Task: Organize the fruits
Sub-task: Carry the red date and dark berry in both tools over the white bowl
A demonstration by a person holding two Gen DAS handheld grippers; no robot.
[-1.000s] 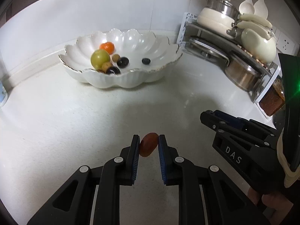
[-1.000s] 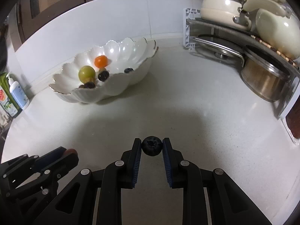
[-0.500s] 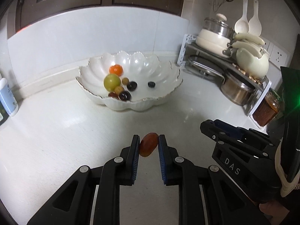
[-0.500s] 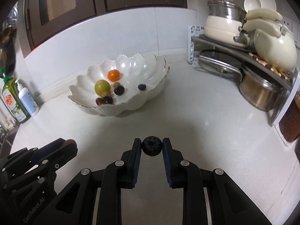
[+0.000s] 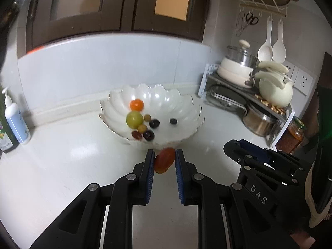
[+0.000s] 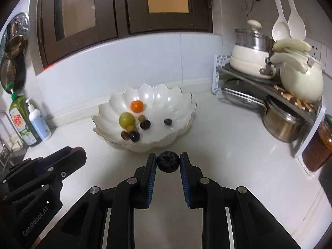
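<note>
The bowl (image 5: 182,103) looks like glossy white ceramic with a thin gilt rim. The counter (image 6: 228,145) is smooth, pale stone with a soft sheen. Both grippers, left (image 5: 165,161) and right (image 6: 168,161), are matt black plastic with ribbed blue pads (image 6: 152,178) and metal screws. The pot (image 6: 284,124) is brushed steel.

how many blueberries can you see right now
2. One blueberry is pinched in the right tool above the counter. The other lies alone on the right side inside the white bowl. More may hide among the piled fruit.
</note>
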